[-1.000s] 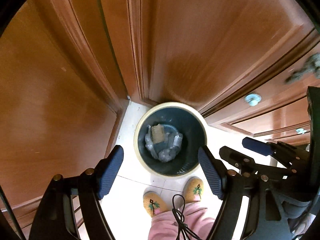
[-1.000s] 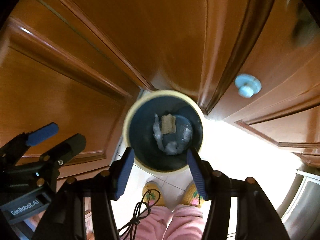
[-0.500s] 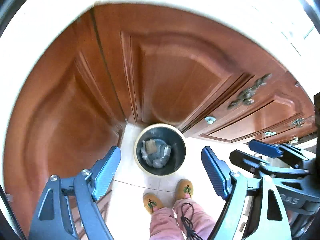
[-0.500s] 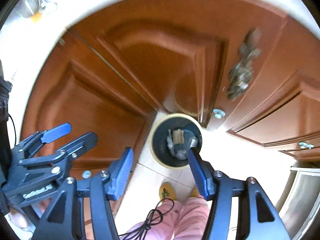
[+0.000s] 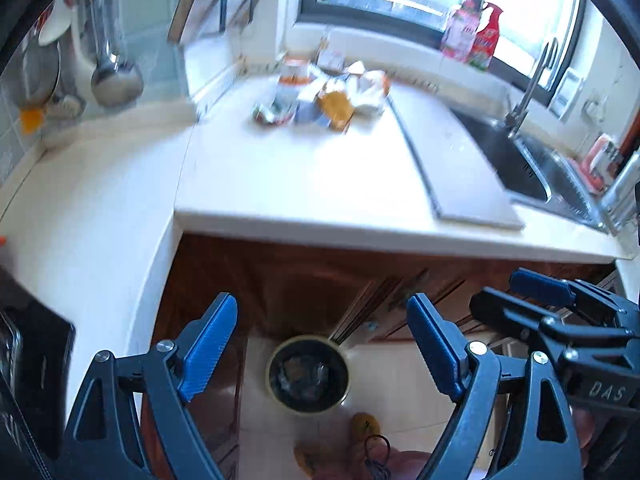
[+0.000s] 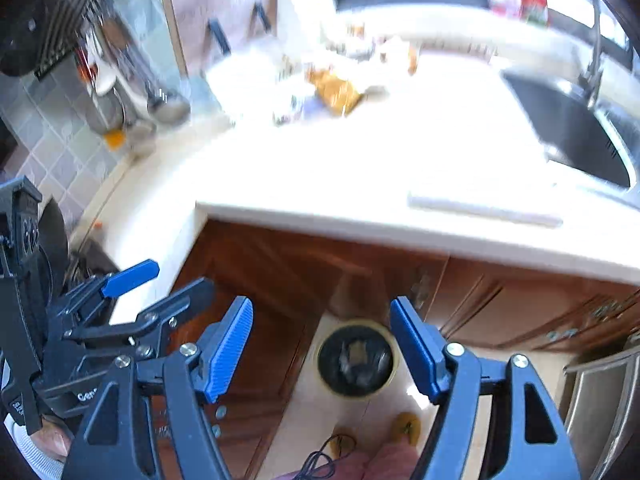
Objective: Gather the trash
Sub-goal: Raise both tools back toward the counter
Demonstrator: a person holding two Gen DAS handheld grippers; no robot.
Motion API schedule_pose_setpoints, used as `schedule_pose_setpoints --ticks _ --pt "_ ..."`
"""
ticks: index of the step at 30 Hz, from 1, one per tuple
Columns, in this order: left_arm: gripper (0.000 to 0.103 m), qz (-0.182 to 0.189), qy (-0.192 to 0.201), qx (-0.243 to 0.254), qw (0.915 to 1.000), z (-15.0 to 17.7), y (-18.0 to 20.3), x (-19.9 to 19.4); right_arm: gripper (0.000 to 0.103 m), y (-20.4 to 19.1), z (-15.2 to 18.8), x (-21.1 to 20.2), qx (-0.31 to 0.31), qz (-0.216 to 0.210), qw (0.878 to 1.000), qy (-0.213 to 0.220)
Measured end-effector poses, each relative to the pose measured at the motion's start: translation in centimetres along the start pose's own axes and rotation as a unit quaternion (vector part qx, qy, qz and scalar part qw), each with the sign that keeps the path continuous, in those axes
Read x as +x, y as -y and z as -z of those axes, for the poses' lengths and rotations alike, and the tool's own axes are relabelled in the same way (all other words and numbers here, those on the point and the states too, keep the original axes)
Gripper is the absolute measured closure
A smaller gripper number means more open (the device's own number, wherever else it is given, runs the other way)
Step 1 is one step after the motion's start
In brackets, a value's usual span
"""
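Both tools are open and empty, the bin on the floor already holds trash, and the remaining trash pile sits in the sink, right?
Not the sink: the left wrist view shows the trash pile on the countertop, left of it. The rest holds.

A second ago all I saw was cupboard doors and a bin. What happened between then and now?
Both tongs, left and right, rose and tilted up from the trash bin, so the countertop, its pile of wrappers and the sink came into view. Nothing was gripped or released. Both tongs stayed open and empty; the bin, with trash inside, stayed on the floor by the cabinets.
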State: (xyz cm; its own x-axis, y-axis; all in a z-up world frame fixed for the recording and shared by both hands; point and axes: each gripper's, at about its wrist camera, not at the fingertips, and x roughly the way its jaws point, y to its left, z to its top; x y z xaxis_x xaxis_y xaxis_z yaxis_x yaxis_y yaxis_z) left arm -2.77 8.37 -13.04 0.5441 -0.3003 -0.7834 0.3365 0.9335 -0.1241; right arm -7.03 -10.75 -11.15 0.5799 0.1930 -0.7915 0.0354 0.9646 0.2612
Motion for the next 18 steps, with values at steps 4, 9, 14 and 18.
schedule_pose_setpoints --ticks 4,9,14,18 --pt "0.017 0.010 0.023 0.010 0.9996 -2.4 0.9 -1.5 0.031 -0.3 -2.2 -2.9 0.009 0.015 0.999 0.033" --pt "0.017 0.012 0.040 0.016 0.9990 -5.3 1.8 -1.2 0.031 -0.3 -4.6 -4.2 -0.007 0.034 0.997 0.064" --pt "0.017 0.017 0.041 0.001 0.9990 -8.9 1.2 -0.1 0.031 -1.4 -7.2 -4.1 -0.045 0.048 0.995 0.076" --pt "0.017 0.024 0.050 -0.005 0.9984 -11.2 0.3 0.6 0.031 -1.8 -9.9 -3.4 -0.074 0.043 0.994 0.068"
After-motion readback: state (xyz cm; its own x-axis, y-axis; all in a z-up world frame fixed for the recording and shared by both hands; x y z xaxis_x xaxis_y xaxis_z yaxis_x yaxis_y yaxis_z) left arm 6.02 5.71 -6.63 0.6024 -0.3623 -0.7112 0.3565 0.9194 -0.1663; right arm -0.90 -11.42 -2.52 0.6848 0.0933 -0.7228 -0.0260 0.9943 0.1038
